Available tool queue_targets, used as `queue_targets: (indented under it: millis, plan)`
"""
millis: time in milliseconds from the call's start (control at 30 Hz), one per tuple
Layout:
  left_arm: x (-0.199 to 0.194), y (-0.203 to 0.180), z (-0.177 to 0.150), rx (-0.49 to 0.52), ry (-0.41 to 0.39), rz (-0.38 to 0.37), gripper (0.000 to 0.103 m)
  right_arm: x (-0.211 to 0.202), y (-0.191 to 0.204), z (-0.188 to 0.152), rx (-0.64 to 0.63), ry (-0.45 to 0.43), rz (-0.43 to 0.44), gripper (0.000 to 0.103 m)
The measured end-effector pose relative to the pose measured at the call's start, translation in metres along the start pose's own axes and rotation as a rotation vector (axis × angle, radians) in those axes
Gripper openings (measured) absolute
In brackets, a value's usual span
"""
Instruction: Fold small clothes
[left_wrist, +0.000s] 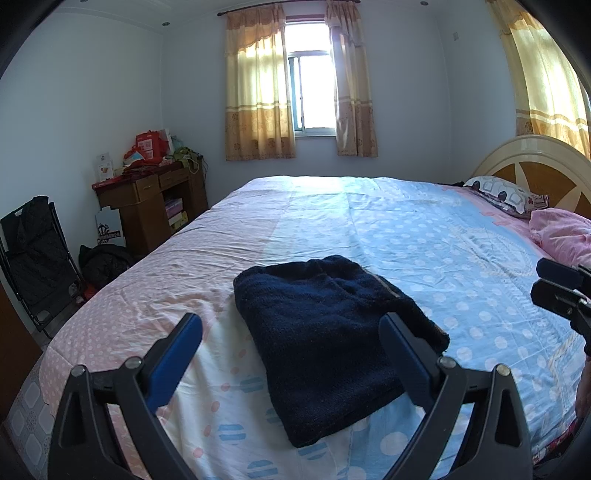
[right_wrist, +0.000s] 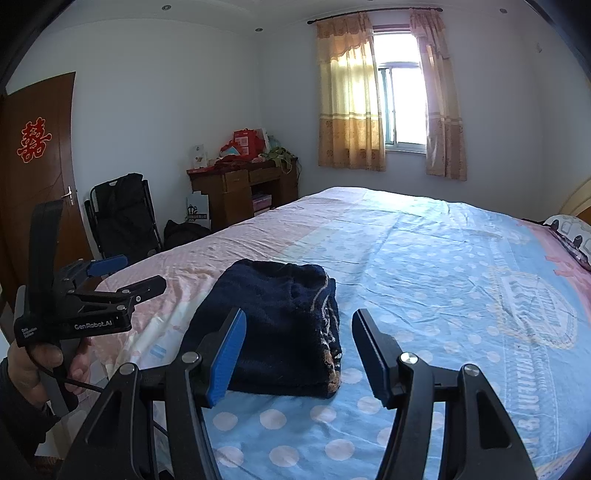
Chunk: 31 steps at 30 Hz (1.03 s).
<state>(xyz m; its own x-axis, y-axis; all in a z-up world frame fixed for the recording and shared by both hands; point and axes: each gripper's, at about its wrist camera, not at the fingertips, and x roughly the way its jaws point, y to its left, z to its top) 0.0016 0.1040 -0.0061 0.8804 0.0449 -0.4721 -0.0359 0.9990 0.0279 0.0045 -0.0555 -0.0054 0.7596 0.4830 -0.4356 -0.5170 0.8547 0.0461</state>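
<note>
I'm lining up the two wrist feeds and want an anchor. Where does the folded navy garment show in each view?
Left wrist view: the folded navy garment lies centre-low on the bedsheet, framed by the open left gripper.
Right wrist view: it lies left of centre, partly behind a finger of the open right gripper.
Shared landmark: the curtained window.

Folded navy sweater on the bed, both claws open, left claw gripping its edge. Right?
Not quite. The left claw grips nothing: in the left wrist view its fingers stand wide apart above the sweater, with nothing between them. The rest holds: the sweater lies folded on the bed, and the right claw is open too.
</note>
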Motion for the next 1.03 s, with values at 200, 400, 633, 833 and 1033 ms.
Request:
queue_targets:
  millis: [200, 400, 633, 833, 1033]
  plan:
    - [0.0, 0.0, 0.0, 0.0, 0.002, 0.0, 0.101, -0.002, -0.001, 0.0, 0.004, -0.01, 0.002, 0.061]
    - [0.002, -0.003, -0.002, 0.001, 0.022, -0.009, 0.103, -0.003, -0.003, -0.001, 0.005, -0.009, 0.005, 0.061]
    - [0.0, 0.001, -0.001, -0.03, 0.019, -0.012, 0.103, -0.004, -0.003, 0.0, 0.006, -0.019, 0.005, 0.061]
    - [0.007, 0.01, -0.002, -0.081, 0.051, -0.057, 0.103, -0.003, -0.003, -0.001, 0.005, -0.015, 0.01, 0.061]
    - [0.004, 0.005, -0.002, -0.066, 0.026, -0.058, 0.103, -0.003, -0.001, -0.001, 0.0, -0.013, 0.013, 0.061]
